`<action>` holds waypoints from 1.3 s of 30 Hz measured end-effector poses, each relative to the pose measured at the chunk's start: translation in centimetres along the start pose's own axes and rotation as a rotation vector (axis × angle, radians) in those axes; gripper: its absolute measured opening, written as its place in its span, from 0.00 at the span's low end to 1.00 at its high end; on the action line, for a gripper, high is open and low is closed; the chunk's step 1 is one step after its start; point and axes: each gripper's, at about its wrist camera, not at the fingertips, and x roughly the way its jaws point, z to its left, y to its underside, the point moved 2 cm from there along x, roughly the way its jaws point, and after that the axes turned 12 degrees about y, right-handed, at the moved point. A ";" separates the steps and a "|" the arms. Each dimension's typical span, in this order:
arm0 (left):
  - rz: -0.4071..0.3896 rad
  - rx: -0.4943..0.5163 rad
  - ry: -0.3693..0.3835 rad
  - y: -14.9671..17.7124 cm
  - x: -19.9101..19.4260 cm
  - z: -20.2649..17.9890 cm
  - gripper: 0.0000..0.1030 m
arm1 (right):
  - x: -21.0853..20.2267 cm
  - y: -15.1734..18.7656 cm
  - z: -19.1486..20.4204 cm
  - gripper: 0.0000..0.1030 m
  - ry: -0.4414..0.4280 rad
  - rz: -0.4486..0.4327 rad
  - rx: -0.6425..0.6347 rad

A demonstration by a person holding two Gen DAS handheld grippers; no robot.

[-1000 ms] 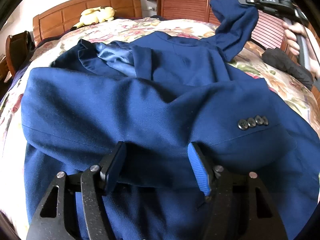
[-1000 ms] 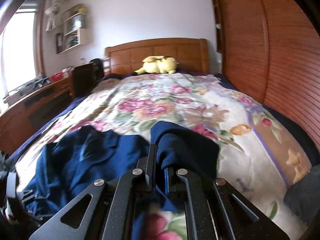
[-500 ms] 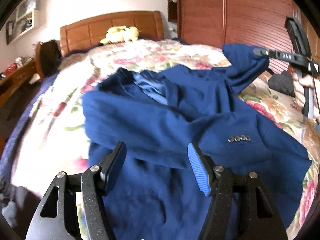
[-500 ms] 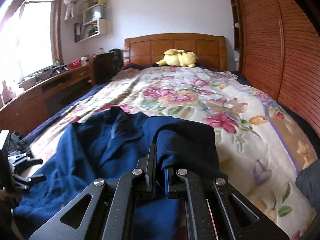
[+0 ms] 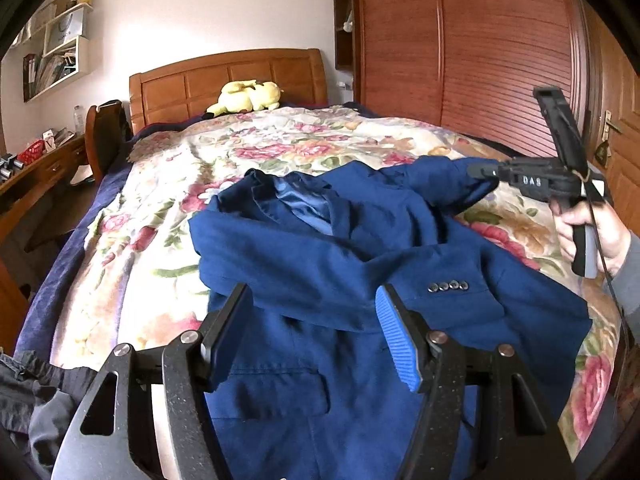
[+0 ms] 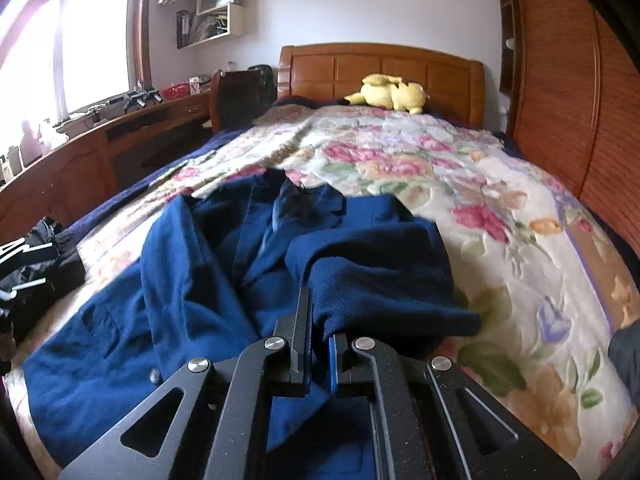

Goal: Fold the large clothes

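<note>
The blue jacket [image 5: 360,280] lies mid-frame on the floral bed [image 5: 160,200], collar toward the headboard. Its far sleeve [image 6: 380,280] is pinched in the right gripper [image 6: 320,344]; the left gripper [image 5: 316,332] hovers spread and empty above the near sleeve.

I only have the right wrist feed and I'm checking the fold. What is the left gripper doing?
Observer: The left gripper is open, with nothing between its jaws, above the blue jacket.
Operator: Is any sleeve already folded over?
Observer: Yes, one sleeve lies across the front, its cuff buttons facing up.
Operator: And my right gripper, how does it look from there?
Observer: The right gripper is raised off the bedspread, shut on the other sleeve end, a hand on its handle.
</note>
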 end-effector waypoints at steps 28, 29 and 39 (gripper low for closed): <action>-0.054 -0.045 -0.067 -0.1 -3.0 4.1 0.63 | -2.7 3.6 9.9 0.41 -0.142 0.161 -0.174; -0.052 -0.043 -0.066 -0.1 -2.9 4.1 0.63 | -2.9 3.4 9.7 0.42 -0.125 0.150 -0.168; -0.050 -0.021 -0.061 0.0 -3.1 3.2 0.63 | 3.8 2.3 7.7 0.45 0.024 0.242 0.005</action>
